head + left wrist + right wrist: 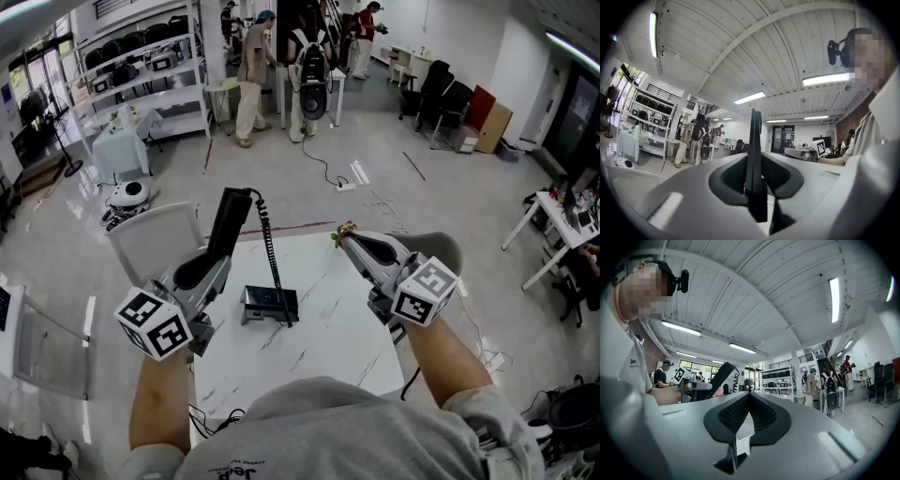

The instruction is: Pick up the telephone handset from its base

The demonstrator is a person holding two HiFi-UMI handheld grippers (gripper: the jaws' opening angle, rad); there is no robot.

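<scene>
My left gripper (217,266) is shut on the lower end of the black telephone handset (231,221), which stands nearly upright in the air, clear of the base. A black coiled cord (271,255) runs from the handset's top down to the dark telephone base (270,305) on the white marbled table (323,352). In the left gripper view the handset (755,159) shows edge-on, pinched between the jaws. My right gripper (341,237) hovers over the table's far right side, shut with nothing in it. In the right gripper view its tips (749,393) meet, and the handset (720,377) is at the left.
A grey chair (155,240) stands against the table's far left corner. Several people (253,70) stand at tables in the back, near white shelving (141,84). A cable and power strip (345,186) lie on the floor beyond the table.
</scene>
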